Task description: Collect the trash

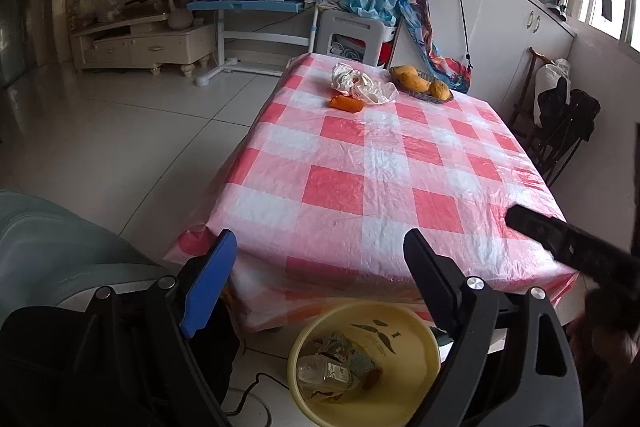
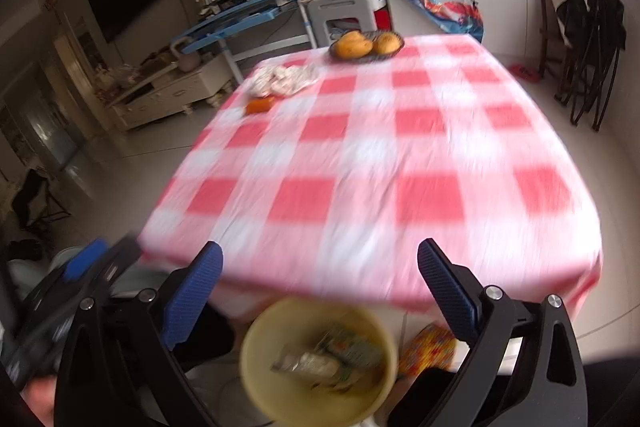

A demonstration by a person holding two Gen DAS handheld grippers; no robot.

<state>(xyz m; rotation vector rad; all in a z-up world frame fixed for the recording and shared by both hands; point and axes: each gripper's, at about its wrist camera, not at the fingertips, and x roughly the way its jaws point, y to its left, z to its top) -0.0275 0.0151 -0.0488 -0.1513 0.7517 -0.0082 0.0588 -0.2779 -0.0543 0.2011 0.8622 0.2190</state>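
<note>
Both the left gripper (image 1: 316, 287) and right gripper (image 2: 320, 291) are wide open and empty above the round yellow plastic basin (image 1: 416, 331) holding collected wrappers. Remaining trash lies at the far end of the red-and-white checked table (image 1: 384, 163): an orange wrapper (image 1: 346, 103), long axis running left-right, beside crumpled white plastic (image 1: 362, 85). Risk: the reach snags the dark basket of yellow fruit (image 1: 421, 83) nearby.

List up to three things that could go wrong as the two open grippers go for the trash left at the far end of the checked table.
1. The crumpled white wrapper lies close beside the fruit basket; a loose grab may knock the fruit.
2. The plastic tablecloth is wrinkled; a low gripper might snag and drag it.
3. The yellow basin sits on the floor below the near table edge, so carried trash could miss it.
</note>
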